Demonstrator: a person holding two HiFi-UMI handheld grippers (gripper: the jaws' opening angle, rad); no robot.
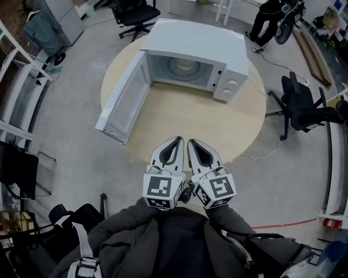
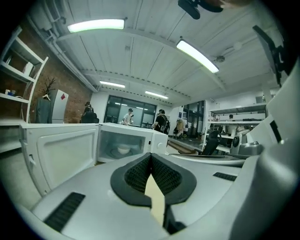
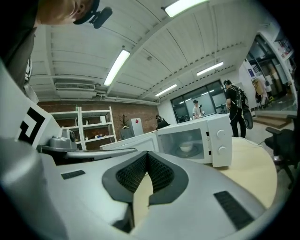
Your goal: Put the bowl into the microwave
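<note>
A white microwave stands at the far side of a round wooden table, its door swung wide open to the left. A small white bowl sits inside on the turntable; it also shows as the bowl in the left gripper view and the bowl in the right gripper view. My left gripper and right gripper hover side by side over the table's near edge, well short of the microwave. Both are shut and hold nothing; the left gripper and right gripper have their pads pressed together.
Black office chairs stand beyond the table and to its right. A cable trails on the floor at the right. White shelving lines the left side. People stand far off in the room.
</note>
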